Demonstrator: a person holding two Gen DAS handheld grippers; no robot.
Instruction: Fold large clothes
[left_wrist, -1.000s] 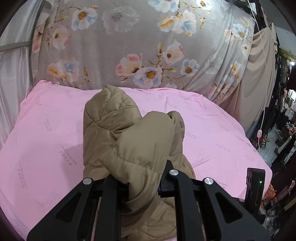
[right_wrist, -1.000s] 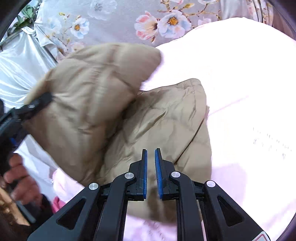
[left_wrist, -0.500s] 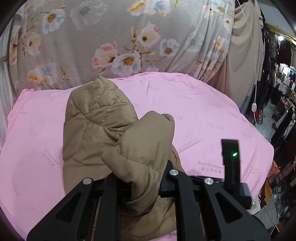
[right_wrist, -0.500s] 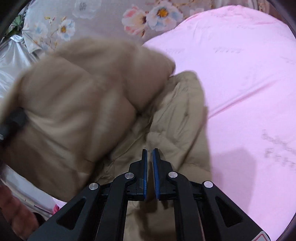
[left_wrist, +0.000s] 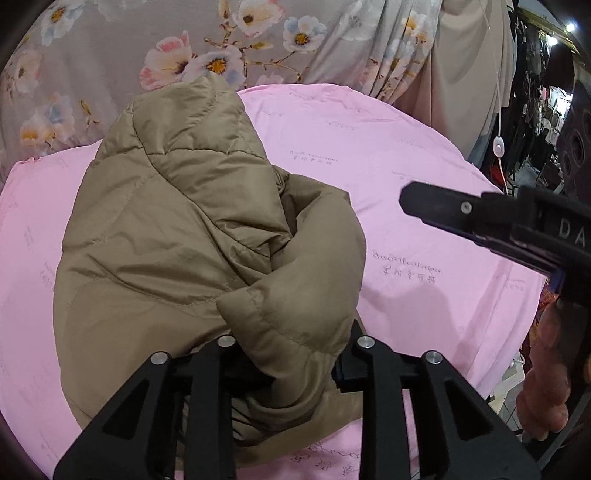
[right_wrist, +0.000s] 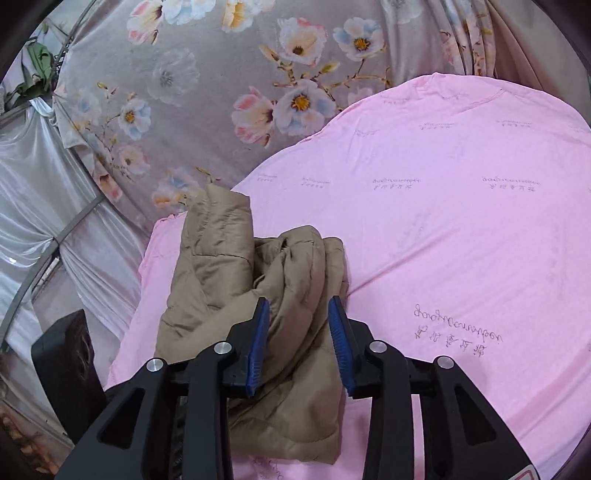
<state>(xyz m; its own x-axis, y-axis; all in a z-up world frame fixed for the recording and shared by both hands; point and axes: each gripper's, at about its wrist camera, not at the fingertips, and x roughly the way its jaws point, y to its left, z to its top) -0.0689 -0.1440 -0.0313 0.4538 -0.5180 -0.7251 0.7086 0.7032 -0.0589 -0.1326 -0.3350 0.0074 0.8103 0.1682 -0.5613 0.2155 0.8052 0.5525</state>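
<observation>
A tan quilted puffer jacket (left_wrist: 177, 229) lies bunched in a folded heap on the pink sheet (left_wrist: 406, 155). My left gripper (left_wrist: 291, 369) is shut on a thick fold of the jacket, which bulges up between its fingers. The jacket also shows in the right wrist view (right_wrist: 229, 280), at the sheet's left edge. My right gripper (right_wrist: 301, 345) is open, its blue pads (right_wrist: 258, 343) on either side of the jacket's near fold, not pinching it. The right gripper also shows in the left wrist view (left_wrist: 480, 218), above the sheet on the right.
A grey floral curtain (right_wrist: 229, 74) hangs behind the pink sheet. White satin drapes (right_wrist: 44, 199) and a black box (right_wrist: 70, 358) stand at the left. Beige cloth and shop racks (left_wrist: 535, 92) are at the right, past the sheet's edge.
My right gripper has opened and moved over the jacket's near fold. The lifted part of the jacket has come down onto the heap. My left gripper still holds its fold.
</observation>
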